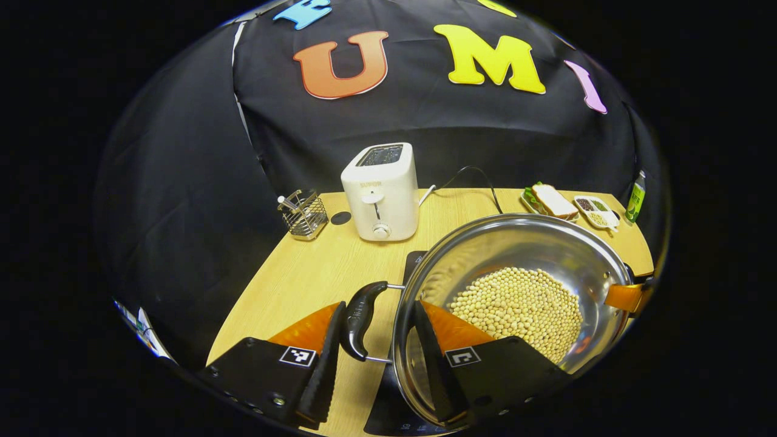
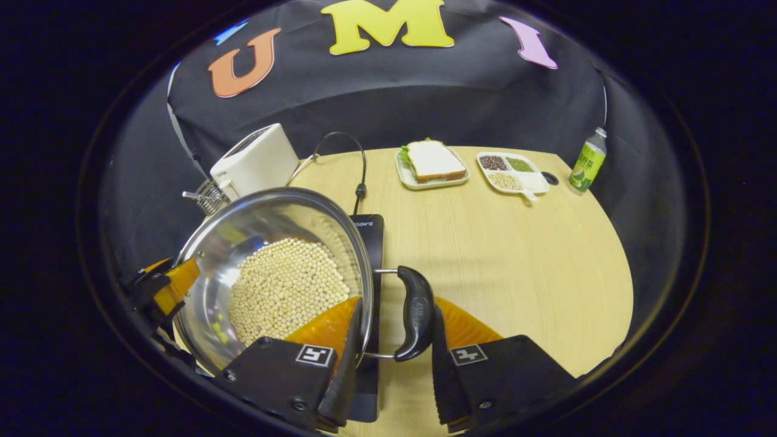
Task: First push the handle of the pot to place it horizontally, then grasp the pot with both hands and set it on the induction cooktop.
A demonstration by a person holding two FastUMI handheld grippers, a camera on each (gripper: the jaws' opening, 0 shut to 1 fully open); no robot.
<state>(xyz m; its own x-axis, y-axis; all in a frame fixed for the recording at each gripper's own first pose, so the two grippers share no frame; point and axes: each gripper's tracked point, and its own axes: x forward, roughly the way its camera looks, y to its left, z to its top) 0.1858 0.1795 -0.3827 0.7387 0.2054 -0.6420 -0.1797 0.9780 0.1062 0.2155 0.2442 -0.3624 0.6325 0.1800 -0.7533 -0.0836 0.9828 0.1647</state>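
A steel pot holding soybeans sits over the black induction cooktop; whether it rests on it or hangs just above, I cannot tell. My left gripper is shut across the pot's left black handle, one finger outside the handle and the other inside the rim. My right gripper clamps the right handle and rim the same way. Each gripper also appears at the pot's far side, the right gripper and the left gripper.
On the wooden table stand a white toaster with its cable, a wire rack, a sandwich plate, a divided dish of beans and a green bottle.
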